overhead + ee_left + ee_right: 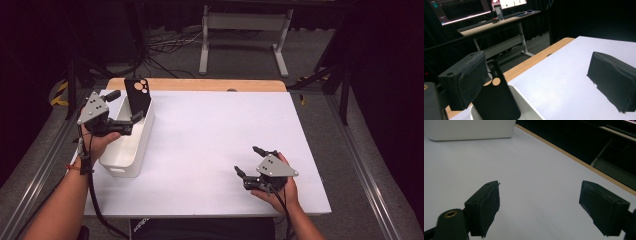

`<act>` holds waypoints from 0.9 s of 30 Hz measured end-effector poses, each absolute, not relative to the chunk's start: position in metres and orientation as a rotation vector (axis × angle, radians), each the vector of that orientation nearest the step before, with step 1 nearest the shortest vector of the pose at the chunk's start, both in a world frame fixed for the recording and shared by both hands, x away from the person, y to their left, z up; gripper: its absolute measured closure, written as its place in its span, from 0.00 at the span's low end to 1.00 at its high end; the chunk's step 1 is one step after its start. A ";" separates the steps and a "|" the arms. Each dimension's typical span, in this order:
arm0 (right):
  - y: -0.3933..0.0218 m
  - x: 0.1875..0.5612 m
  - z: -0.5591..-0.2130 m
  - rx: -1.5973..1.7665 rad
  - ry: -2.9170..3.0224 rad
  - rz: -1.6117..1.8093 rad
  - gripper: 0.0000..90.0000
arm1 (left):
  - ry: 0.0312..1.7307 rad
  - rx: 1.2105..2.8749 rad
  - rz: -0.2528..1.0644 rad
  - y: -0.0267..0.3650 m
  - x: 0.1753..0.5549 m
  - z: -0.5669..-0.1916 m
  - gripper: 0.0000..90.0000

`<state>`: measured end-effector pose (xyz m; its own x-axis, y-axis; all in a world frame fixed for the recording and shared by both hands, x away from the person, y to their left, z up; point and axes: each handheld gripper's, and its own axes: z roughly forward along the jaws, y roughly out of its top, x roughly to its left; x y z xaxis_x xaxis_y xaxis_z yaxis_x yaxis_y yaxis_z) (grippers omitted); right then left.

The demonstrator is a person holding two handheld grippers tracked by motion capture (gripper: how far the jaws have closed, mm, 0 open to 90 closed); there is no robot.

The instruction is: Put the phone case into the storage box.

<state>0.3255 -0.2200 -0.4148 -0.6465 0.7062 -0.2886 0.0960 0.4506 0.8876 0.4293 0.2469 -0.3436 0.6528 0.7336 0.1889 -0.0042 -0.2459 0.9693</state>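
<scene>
Release step: black phone case [137, 96] standing tilted in the white bin [131, 150], just beside the spread, empty left gripper [131, 114] fingers. Right gripper [252, 161] fingers likewise spread, empty above the table [210, 135]. Next, probably: backing the left fingers off without nudging the case.

The white table [215, 135] is evenly and brightly lit from above, while the floor and the room around it fall off into near black, darkest at the left and right edges. Shadows on the table are short and soft. All three pictures are soft and somewhat grainy. In the left gripper view the far monitors [461, 10] glare, and the near black phone case [496, 100] looks slightly blurred. In the right gripper view the near pads [486, 207] seem out of focus.
</scene>
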 end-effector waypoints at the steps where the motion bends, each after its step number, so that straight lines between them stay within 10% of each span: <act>1: -0.220 0.325 -0.415 0.667 2.046 1.193 0.20 | 0.600 1.691 0.778 0.247 0.429 -0.344 0.04; 27: -0.219 0.319 -0.412 0.651 2.038 1.206 0.20 | 0.455 1.699 0.708 0.216 0.383 -0.352 0.04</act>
